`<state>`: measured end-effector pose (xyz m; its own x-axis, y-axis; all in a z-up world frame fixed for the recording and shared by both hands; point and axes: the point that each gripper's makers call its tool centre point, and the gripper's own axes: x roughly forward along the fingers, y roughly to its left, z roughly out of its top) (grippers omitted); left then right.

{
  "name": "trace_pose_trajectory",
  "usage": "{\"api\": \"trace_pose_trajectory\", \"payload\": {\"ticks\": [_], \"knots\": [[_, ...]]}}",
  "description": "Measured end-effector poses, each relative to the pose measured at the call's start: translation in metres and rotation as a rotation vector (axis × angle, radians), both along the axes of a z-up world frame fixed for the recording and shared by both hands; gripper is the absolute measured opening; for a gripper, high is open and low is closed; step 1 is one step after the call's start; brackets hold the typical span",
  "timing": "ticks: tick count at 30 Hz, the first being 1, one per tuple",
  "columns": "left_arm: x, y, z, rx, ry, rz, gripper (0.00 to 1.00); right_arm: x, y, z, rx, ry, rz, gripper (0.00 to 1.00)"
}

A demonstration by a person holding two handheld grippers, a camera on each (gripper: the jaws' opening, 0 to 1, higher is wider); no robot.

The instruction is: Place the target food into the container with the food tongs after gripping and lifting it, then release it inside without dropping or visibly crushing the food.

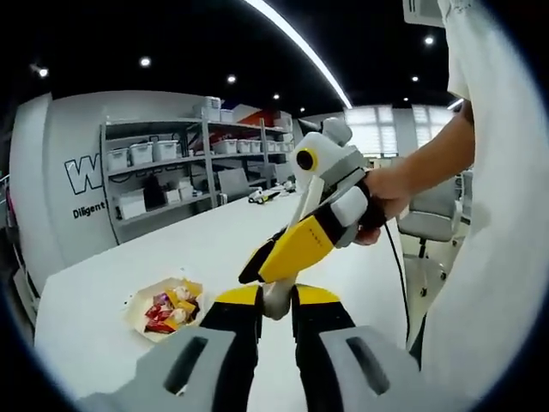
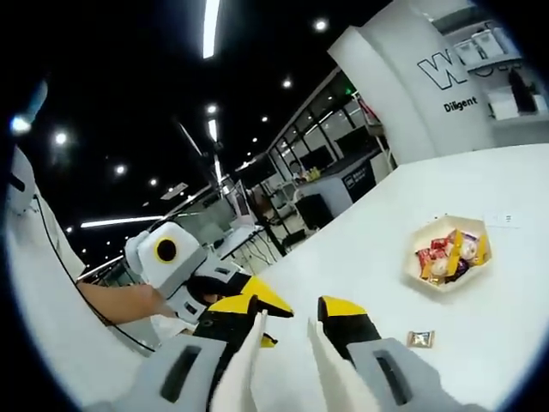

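Observation:
A pale cardboard container holding several wrapped snacks sits on the white table. One small wrapped candy lies loose on the table in front of it. The white food tongs run along the inside of my right gripper, one arm against each jaw, with the tongs spread. A hand holds that right gripper just above my left gripper. A pale rounded tong end fills the narrow gap between the left jaws. The left gripper sits by the left tong arm.
The white table stretches far back. Shelves with white bins stand behind it beside a grey wall. A grey chair is off the table's right side. A person's white sleeve is close on the right.

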<state>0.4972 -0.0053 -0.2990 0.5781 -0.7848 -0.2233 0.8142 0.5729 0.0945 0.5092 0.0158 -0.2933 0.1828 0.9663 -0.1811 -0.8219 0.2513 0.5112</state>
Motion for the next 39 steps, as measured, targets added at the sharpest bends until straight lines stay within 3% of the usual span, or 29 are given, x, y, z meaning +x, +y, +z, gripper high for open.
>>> {"api": "trace_pose_trajectory", "payload": {"ticks": [7, 10, 12, 13, 16, 20, 22, 23, 25, 34, 39], "knots": [[-0.001, -0.003, -0.001, 0.002, 0.000, 0.000, 0.11, -0.002, -0.001, 0.000, -0.009, -0.023, -0.006, 0.20], [0.001, -0.001, 0.000, -0.032, 0.017, 0.020, 0.13, 0.001, -0.002, -0.002, -0.012, -0.020, -0.018, 0.20], [0.003, 0.001, 0.002, -0.047, 0.015, 0.035, 0.21, 0.001, -0.002, -0.003, -0.020, -0.023, -0.018, 0.20], [0.003, 0.003, 0.001, -0.085, 0.062, 0.053, 0.27, 0.004, -0.003, -0.003, -0.025, -0.031, -0.030, 0.20], [0.008, 0.013, -0.004, -0.062, 0.055, 0.090, 0.52, 0.007, -0.006, -0.005, -0.031, -0.031, -0.038, 0.20], [0.006, 0.024, -0.021, -0.077, 0.157, 0.139, 0.64, 0.010, -0.008, -0.014, -0.066, -0.035, -0.040, 0.21], [0.006, 0.027, -0.027, -0.076, 0.167, 0.150, 0.71, 0.016, -0.011, -0.019, -0.103, -0.065, -0.061, 0.21], [0.002, 0.028, -0.036, -0.083, 0.223, 0.176, 0.78, 0.021, -0.012, -0.024, -0.116, -0.056, -0.075, 0.21], [0.001, 0.028, -0.040, -0.102, 0.237, 0.192, 0.89, 0.029, -0.016, -0.032, -0.155, -0.075, -0.101, 0.20], [-0.012, 0.023, -0.044, -0.095, 0.246, 0.194, 0.89, 0.049, -0.024, -0.061, -0.234, -0.080, -0.142, 0.20], [-0.017, 0.023, -0.047, -0.094, 0.254, 0.202, 0.88, 0.066, -0.023, -0.088, -0.320, -0.102, -0.174, 0.20]]}}
